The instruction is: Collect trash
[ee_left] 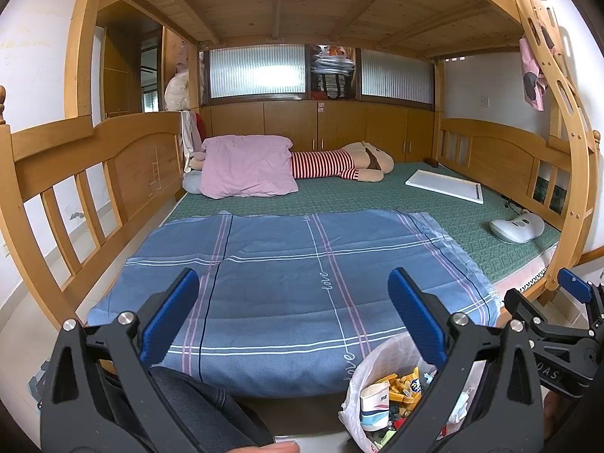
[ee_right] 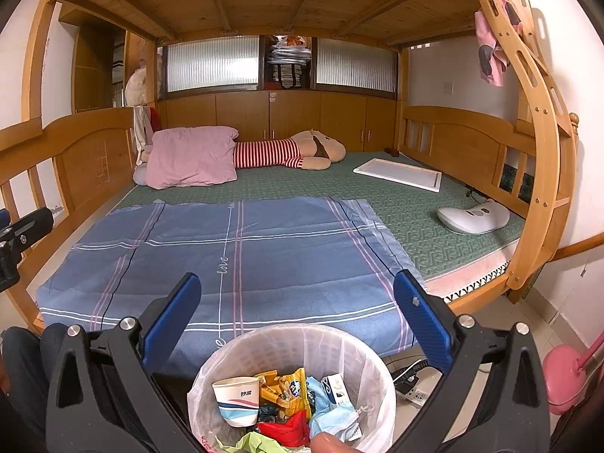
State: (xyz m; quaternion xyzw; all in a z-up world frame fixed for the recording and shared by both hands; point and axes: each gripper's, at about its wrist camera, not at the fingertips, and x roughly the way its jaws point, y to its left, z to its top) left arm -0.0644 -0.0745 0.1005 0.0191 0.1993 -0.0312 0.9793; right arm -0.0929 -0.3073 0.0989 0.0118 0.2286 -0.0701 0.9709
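Observation:
A white bin with a plastic liner stands on the floor at the foot of the bed, directly below my right gripper. It holds a paper cup, yellow snack wrappers, a blue face mask and red and green scraps. My right gripper is open and empty above the bin's rim. My left gripper is open and empty over the blue plaid sheet. The bin also shows in the left wrist view, low right, with the cup in it.
A wooden bunk frame surrounds a green mattress. On it lie a pink pillow, a striped plush toy, a white board and a white device. A power strip and a pink object lie on the floor.

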